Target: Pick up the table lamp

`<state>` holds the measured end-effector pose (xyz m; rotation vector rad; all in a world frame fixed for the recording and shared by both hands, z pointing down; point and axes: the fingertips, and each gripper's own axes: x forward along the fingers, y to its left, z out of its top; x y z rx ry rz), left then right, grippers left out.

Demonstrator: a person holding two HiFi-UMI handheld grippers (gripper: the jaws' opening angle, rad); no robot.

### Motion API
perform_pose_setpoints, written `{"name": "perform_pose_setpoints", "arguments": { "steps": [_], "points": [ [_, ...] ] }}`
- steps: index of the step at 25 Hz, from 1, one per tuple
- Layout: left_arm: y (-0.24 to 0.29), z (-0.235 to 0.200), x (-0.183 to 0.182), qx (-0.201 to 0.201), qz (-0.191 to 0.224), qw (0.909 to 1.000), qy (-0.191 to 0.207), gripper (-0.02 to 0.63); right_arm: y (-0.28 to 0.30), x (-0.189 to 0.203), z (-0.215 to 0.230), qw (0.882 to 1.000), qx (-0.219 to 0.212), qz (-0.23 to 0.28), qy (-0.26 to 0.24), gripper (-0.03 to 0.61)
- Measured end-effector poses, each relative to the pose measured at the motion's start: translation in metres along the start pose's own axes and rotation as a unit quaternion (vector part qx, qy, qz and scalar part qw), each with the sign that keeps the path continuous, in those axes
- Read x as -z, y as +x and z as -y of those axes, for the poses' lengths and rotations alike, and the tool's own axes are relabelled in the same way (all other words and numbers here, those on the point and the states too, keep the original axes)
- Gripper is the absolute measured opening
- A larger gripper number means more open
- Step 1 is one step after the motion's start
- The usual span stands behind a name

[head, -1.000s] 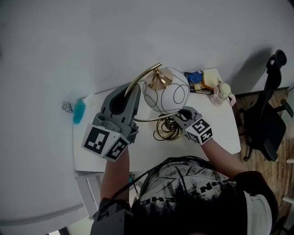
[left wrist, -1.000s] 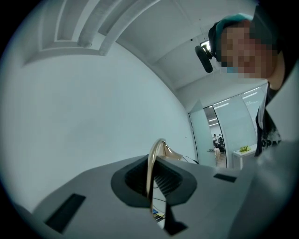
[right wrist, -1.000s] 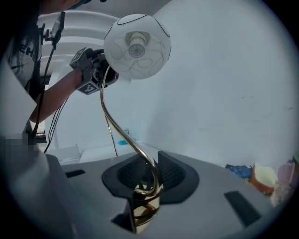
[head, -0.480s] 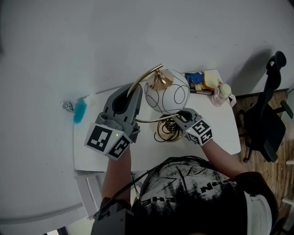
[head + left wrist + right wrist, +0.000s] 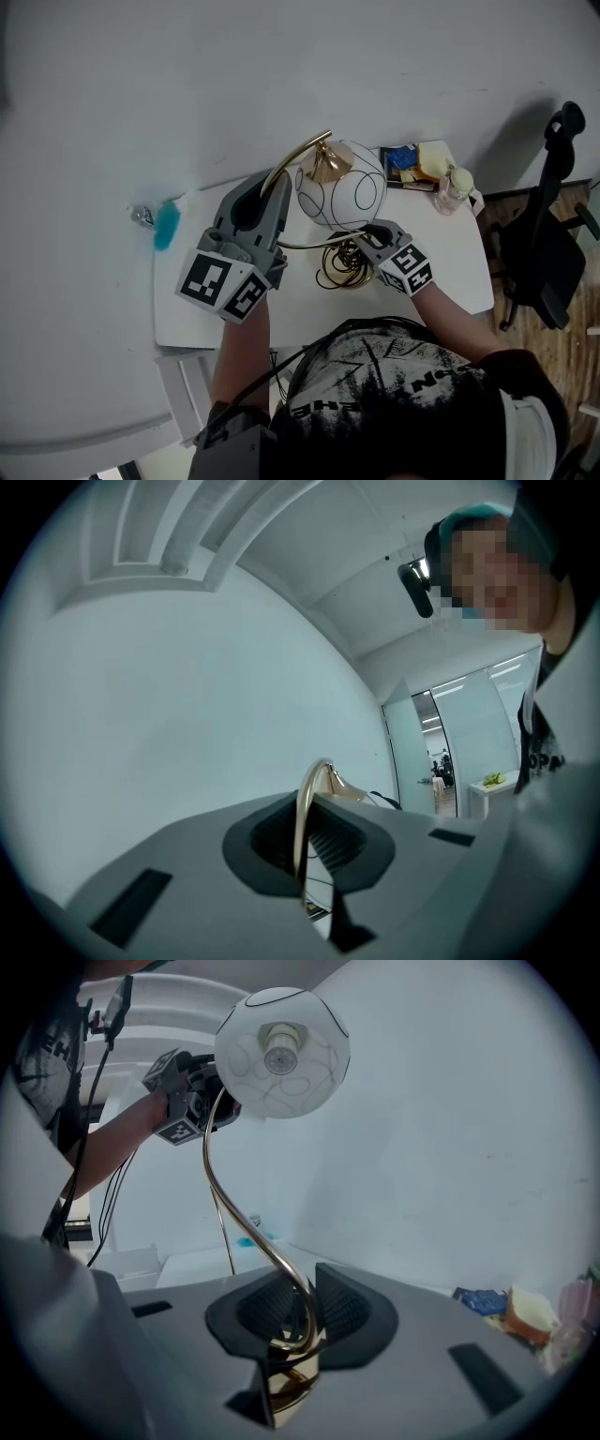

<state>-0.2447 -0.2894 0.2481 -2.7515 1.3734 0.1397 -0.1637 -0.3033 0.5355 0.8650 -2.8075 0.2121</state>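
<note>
The table lamp has a white globe shade [image 5: 342, 197] with black lines and a thin curved gold arm [image 5: 291, 155]. It stands near the back of the white table [image 5: 450, 272], with its cord coiled [image 5: 339, 264] at the foot. My left gripper [image 5: 270, 186] is shut on the gold arm [image 5: 305, 822] near the top of its curve. My right gripper [image 5: 371, 234] is low at the lamp's foot. Its jaws are closing, with the gold stem [image 5: 302, 1302] between the pads and touching them. In the right gripper view the globe [image 5: 281, 1054] hangs above, with the left gripper [image 5: 192, 1091] beside it.
A blue brush [image 5: 166, 225] lies at the table's far left corner. A blue packet [image 5: 401, 157], a yellow object [image 5: 431, 161] and a small bottle [image 5: 455, 187] crowd the back right corner. A black office chair [image 5: 548, 244] stands right of the table. A wall runs close behind.
</note>
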Motion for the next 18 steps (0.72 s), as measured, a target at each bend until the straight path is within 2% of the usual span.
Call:
{"name": "perform_pose_setpoints", "arguments": {
  "steps": [18],
  "points": [
    [0.0017,-0.0008,0.0049,0.001,-0.009,0.9999,-0.006,0.017,-0.0013,0.0058,-0.0029,1.000,0.004,-0.005,0.000,0.081]
  ]
}}
